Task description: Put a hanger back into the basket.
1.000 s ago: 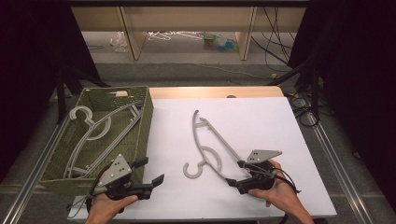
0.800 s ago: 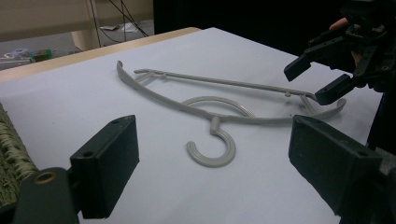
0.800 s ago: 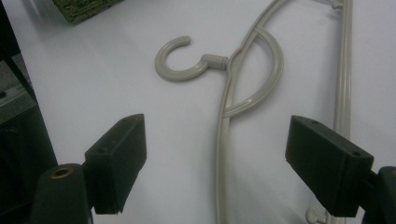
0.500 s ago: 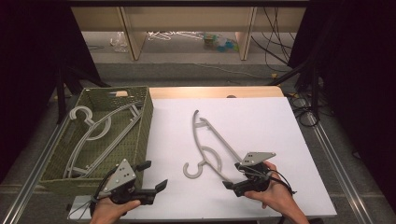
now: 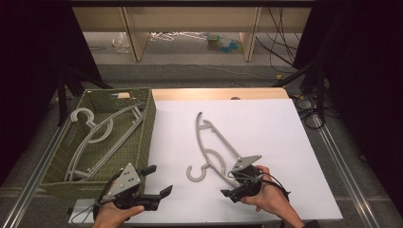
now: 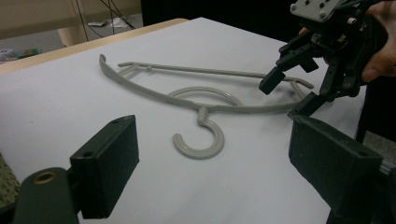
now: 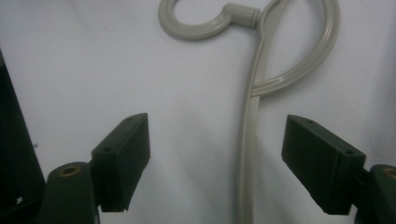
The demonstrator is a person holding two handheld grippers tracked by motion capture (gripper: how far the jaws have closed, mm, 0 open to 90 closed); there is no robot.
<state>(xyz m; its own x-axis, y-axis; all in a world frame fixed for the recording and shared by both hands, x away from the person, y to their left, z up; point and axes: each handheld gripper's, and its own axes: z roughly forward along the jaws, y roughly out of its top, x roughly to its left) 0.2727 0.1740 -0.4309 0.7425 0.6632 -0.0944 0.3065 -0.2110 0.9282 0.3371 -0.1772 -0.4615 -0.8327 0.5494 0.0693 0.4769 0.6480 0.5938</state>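
From above, a grey plastic hanger [image 5: 211, 147] lies flat on the white table [image 5: 285, 142], running from the middle of the sheet toward the near edge, its hook curled at the near left end. The right gripper [image 5: 236, 186] sits at the hanger's near right end, in the person's right hand [image 5: 266, 197], low over the sheet with its jaws spread; they have just been closing a little, and one arm of the hanger lies in the gap with neither pad pressing on it. The left gripper [image 5: 159, 183] is at the near left, just beside the near right corner of a green woven basket [image 5: 149, 128], its jaws also spread and holding nothing. Inside the basket lie more grey hangers [image 5: 95, 137]. In the left gripper view, the two black jaws stand wide apart at the bottom, and beyond them the hanger [image 6: 205, 100] lies on the white sheet with its hook nearest; farther right, the right gripper [image 6: 287, 93] hangs over the hanger's end, its fingertips straddling the arm of the hanger. In the right gripper view, the jaws are spread well apart, and the hanger's arm [image 7: 250, 140] runs up between them, nearer the right pad but clear of both, with the hook and the round loop at the top.
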